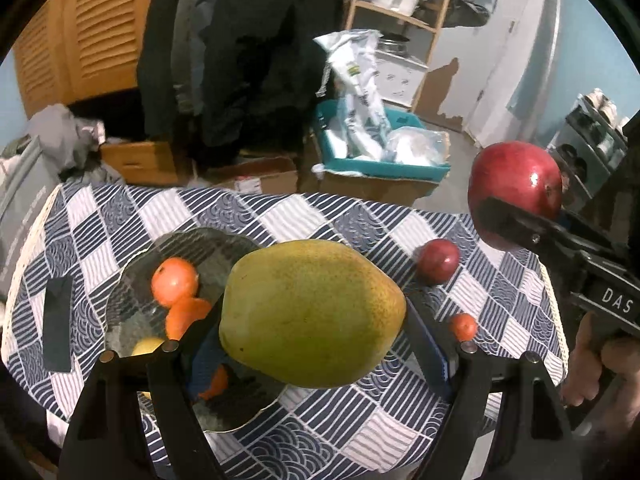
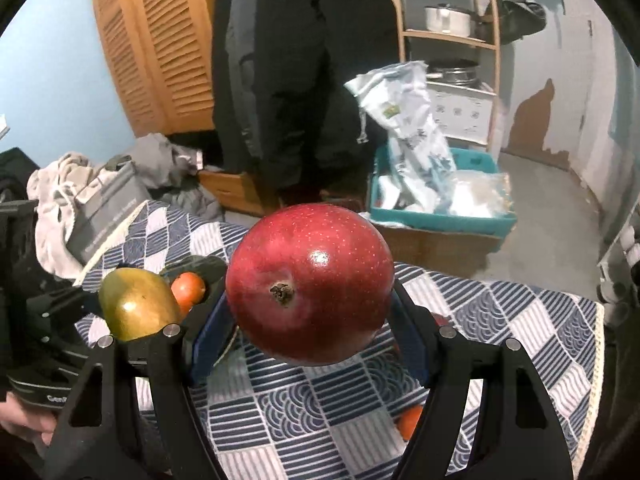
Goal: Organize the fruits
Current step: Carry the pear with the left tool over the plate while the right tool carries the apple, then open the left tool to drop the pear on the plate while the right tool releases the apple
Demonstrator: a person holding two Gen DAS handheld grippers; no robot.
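Bowl (image 1: 132,280) partly filled; green mango (image 1: 312,312) clamped in left tongs (image 1: 316,344), red mango (image 2: 310,284) in right tongs (image 2: 312,332); two fruits left on tabletop (image 1: 360,420).

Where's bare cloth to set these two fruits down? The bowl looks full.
Bare cloth lies between the bowl and the plum, and along the table's far edge. Near right, around the small orange, is tighter. The bowl already holds oranges.

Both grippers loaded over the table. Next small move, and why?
Probably lower the left gripper to set the green mango into the glass bowl: it hangs over the bowl's near rim, where oranges lie already.
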